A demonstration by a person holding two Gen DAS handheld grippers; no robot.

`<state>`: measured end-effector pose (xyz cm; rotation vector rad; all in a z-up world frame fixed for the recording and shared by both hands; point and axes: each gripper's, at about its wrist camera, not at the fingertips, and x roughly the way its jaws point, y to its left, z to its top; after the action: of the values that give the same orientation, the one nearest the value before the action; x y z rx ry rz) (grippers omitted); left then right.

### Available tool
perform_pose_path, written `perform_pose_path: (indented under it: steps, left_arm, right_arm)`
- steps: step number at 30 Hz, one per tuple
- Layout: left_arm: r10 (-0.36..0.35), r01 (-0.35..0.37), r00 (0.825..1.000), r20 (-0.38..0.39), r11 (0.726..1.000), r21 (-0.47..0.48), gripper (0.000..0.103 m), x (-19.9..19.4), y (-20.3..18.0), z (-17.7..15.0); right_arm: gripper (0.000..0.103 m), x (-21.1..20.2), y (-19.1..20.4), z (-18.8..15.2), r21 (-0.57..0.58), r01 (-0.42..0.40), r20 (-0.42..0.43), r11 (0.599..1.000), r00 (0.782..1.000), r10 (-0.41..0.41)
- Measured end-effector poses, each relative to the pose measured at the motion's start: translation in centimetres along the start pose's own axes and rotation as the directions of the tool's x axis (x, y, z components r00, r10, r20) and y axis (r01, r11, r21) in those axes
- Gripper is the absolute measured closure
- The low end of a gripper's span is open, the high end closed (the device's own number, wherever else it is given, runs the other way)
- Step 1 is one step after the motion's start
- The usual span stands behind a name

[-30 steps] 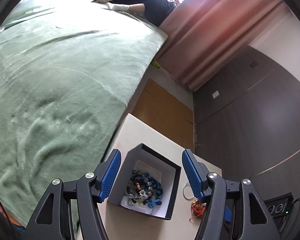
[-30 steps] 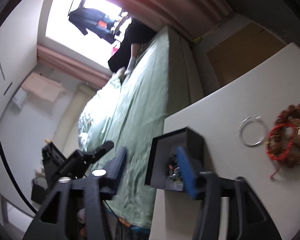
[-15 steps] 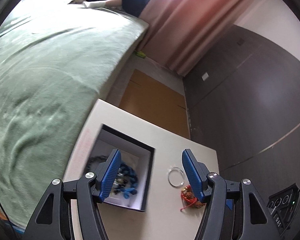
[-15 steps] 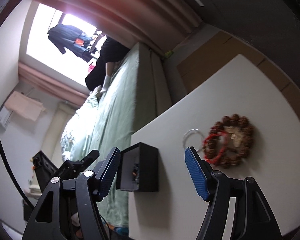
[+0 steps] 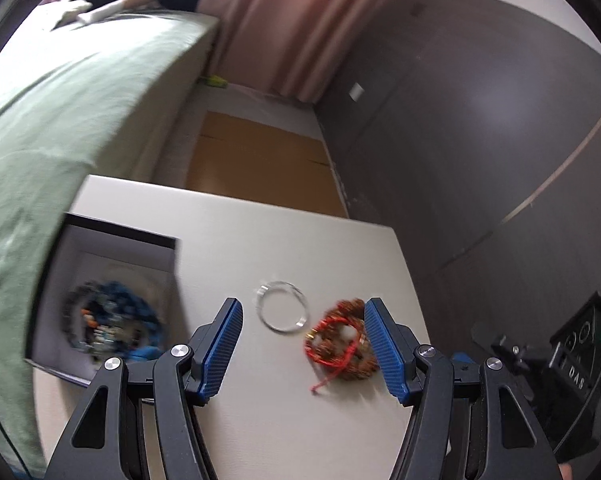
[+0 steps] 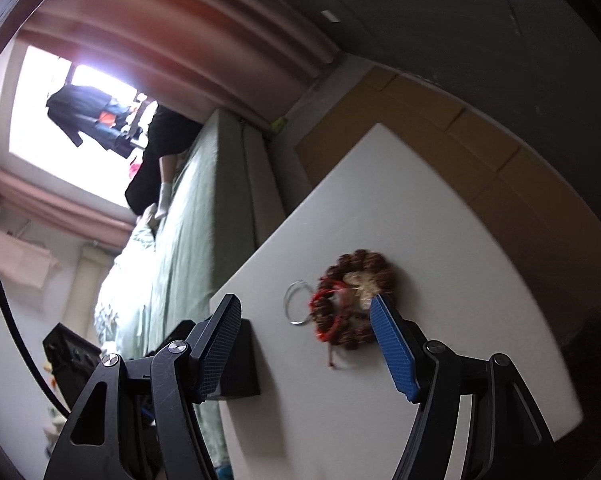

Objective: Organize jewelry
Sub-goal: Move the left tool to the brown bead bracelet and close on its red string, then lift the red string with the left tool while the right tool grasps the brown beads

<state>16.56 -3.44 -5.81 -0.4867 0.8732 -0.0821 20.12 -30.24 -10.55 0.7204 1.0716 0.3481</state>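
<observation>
A dark open box (image 5: 112, 236) sits at the white table's left, holding blue and dark bead jewelry (image 5: 112, 320). A silver ring bangle (image 5: 283, 312) lies on the table (image 5: 280, 240), with a brown bead bracelet tangled with a red cord bracelet (image 5: 342, 346) to its right. My left gripper (image 5: 302, 344) is open and empty, above the table, with the bangle and bracelets between its fingers. My right gripper (image 6: 304, 344) is open and empty, framing the bangle (image 6: 297, 303) and bead bracelet (image 6: 354, 300); the box (image 6: 240, 364) shows behind its left finger.
A bed with a green cover (image 5: 60, 92) runs along the table's left side. Pink curtains (image 5: 284, 20) and a dark wall (image 5: 480, 120) stand behind. A cardboard box (image 5: 256, 164) lies on the floor beyond the table. A black device (image 5: 580, 352) is at right.
My left gripper has swung right, from over the box to over the bangle and bracelets. My right gripper's view has also shifted, bringing the bracelets between its fingers. Both stay open.
</observation>
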Motion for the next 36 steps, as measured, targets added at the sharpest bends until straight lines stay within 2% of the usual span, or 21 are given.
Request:
perform_pose_path:
  steps: [6,11,18,27,28,29,30,32,36]
  left_arm:
    - [-0.051,0.054,0.996,-0.077,0.998,0.042,0.054,3.1,-3.0,-0.6]
    - [-0.043,0.055,0.991,-0.126,0.994,0.090,0.064,5.1,-5.0,-1.4]
    - [0.023,0.009,0.987,-0.157,0.980,0.201,0.070,7.6,-6.9,-2.9]
    - [0.093,-0.035,0.974,-0.206,0.962,0.270,0.070,10.6,-7.0,-4.5]
    - [0.104,-0.042,0.972,-0.213,0.960,0.276,0.075,10.8,-7.0,-4.7]
    - [0.114,-0.052,0.971,-0.209,0.958,0.281,0.088,11.0,-6.8,-4.8]
    - [0.132,-0.071,0.970,-0.204,0.957,0.280,0.093,11.0,-6.6,-4.8]
    - [0.112,-0.060,0.973,-0.203,0.967,0.247,0.098,10.7,-6.0,-4.6]
    - [0.070,-0.031,0.981,-0.180,0.977,0.210,0.098,9.0,-5.2,-4.0]
  right_arm:
    - [0.035,-0.7,-1.7,0.6,0.057,0.017,0.002,0.998,1.000,-0.018]
    - [0.035,-1.1,-2.5,0.8,0.071,0.030,0.003,0.997,1.000,-0.031]
    - [0.035,-1.4,-3.6,1.1,0.098,0.049,0.001,0.994,0.999,-0.050]
    - [0.035,-1.5,-3.8,1.1,0.102,0.055,0.001,0.993,0.998,-0.055]
    - [0.035,-1.5,-3.8,1.2,0.103,0.055,0.000,0.993,0.998,-0.055]
    - [0.035,-1.5,-3.8,1.2,0.102,0.055,0.000,0.993,0.998,-0.056]
    - [0.035,-1.4,-3.8,1.2,0.102,0.056,0.000,0.993,0.998,-0.056]
    - [0.035,-1.4,-3.8,1.1,0.101,0.057,-0.001,0.993,0.998,-0.057]
    - [0.035,-0.8,-3.7,1.0,0.089,0.062,-0.012,0.994,0.998,-0.062]
